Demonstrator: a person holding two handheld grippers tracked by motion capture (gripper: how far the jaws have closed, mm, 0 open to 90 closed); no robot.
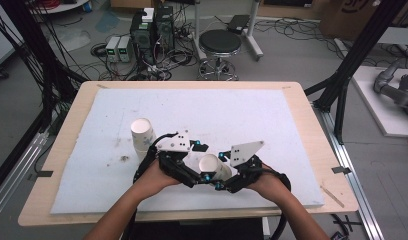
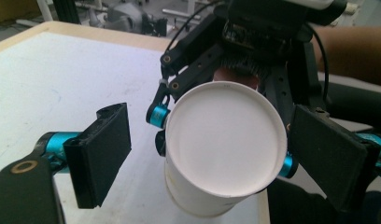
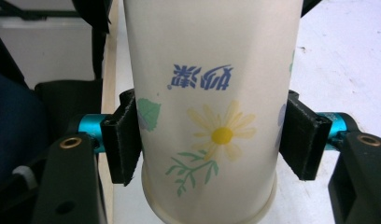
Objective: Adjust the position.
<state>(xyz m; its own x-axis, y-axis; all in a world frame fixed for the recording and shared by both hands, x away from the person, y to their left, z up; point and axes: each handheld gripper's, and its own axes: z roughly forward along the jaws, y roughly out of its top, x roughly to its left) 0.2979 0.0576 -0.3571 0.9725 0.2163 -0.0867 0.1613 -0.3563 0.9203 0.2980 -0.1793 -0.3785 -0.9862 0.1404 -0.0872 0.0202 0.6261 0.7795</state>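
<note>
A white paper cup (image 1: pixel 212 167) with a flower print is held off the white mat near the table's front edge. My right gripper (image 1: pixel 219 170) is shut on its wall; in the right gripper view (image 3: pixel 209 140) both pads press the cup (image 3: pixel 212 93), whose rolled rim points toward that camera. My left gripper (image 1: pixel 202 161) stands open around the cup's base end. In the left gripper view (image 2: pixel 212 144) the flat base (image 2: pixel 226 144) faces the camera, with the left pad (image 2: pixel 102 151) well clear and the right pad (image 2: pixel 331 158) close beside it.
A stack of upright paper cups (image 1: pixel 142 134) stands on the mat (image 1: pixel 252 110) just left of my left hand. A small dark stain (image 1: pixel 124 158) marks the mat. Beyond the table (image 1: pixel 312 125) are a stool (image 1: pixel 219 45) and computer boxes (image 1: pixel 152 30) with cables.
</note>
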